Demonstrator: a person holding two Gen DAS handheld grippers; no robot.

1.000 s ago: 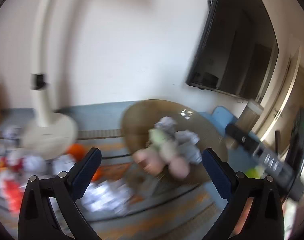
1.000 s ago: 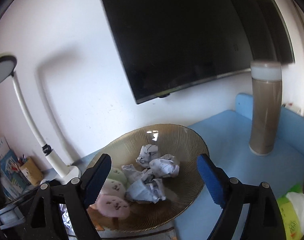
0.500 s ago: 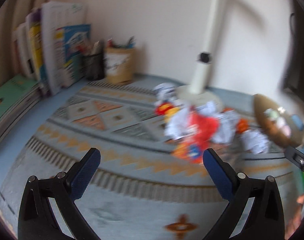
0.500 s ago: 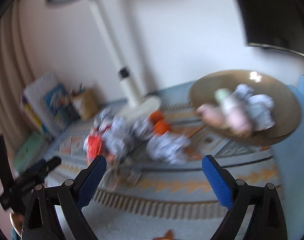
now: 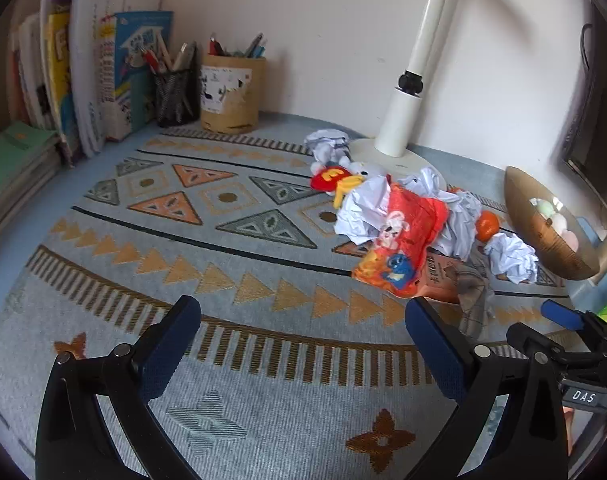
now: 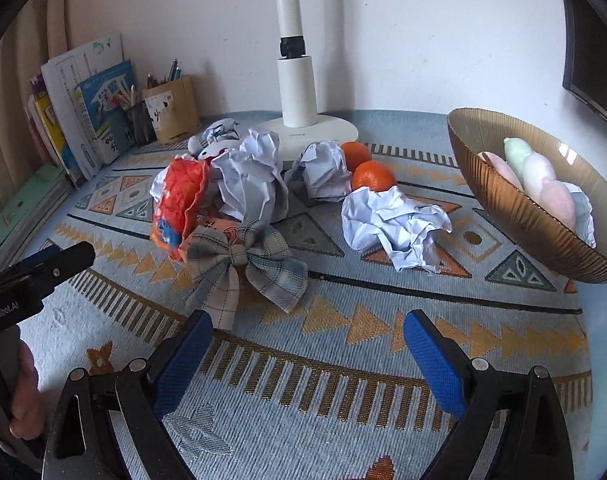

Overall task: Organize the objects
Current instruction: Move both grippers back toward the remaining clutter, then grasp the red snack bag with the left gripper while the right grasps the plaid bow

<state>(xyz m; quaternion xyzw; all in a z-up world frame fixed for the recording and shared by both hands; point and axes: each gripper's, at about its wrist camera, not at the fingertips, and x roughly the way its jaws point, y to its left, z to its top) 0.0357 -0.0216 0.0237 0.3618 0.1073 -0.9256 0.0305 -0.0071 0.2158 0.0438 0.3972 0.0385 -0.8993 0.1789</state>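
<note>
A heap lies on the patterned mat: crumpled paper balls (image 6: 391,220), an orange snack bag (image 6: 179,204), a plaid bow (image 6: 247,268), two oranges (image 6: 372,176) and a small plush toy (image 5: 335,178). A ribbed amber bowl (image 6: 515,216) at the right holds pastel plush pieces and paper. My left gripper (image 5: 303,344) is open and empty, low over the mat in front of the heap; the snack bag (image 5: 403,240) lies ahead to its right. My right gripper (image 6: 307,352) is open and empty, just short of the bow.
A white lamp base (image 6: 303,128) stands behind the heap. Pen holders (image 5: 231,92) and upright books (image 5: 103,80) line the back left wall. A dark screen (image 5: 595,140) hangs at the right. The other gripper shows at the left edge of the right wrist view (image 6: 31,276).
Both grippers have swung left and down from the bowl to the heap on the mat. The views were blurred by motion and are now sharp. Both stay open.
</note>
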